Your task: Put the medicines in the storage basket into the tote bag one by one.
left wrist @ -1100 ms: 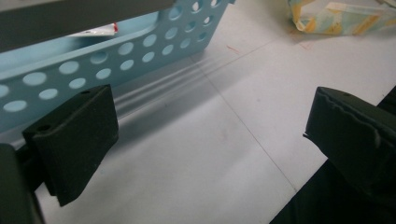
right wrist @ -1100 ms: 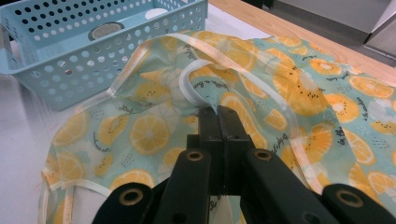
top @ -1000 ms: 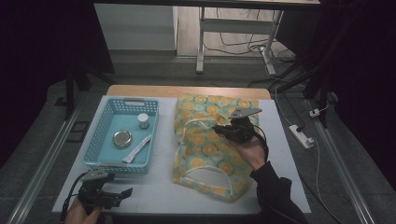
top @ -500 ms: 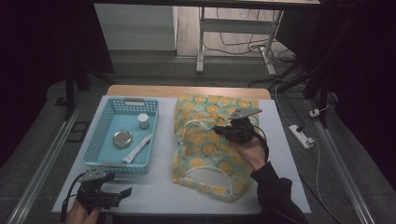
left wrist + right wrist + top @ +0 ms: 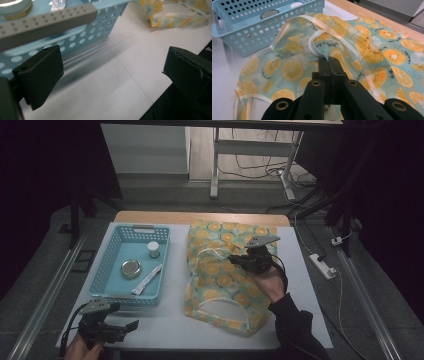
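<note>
Two grippers are seen: the right gripper (image 5: 329,60) is clamped on the orange-print bag's (image 5: 220,270) pale strap (image 5: 317,50). The left gripper (image 5: 110,72) is held open, with bare table (image 5: 112,82) between its fingers.

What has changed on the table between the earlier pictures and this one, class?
Nothing visibly changed. The right tongs stay shut on the bag, pinching its fabric near a white strap. The left tongs stay open and empty at the table's near edge, just in front of the basket. The tin, small jar and packet lie in the basket as before.
</note>
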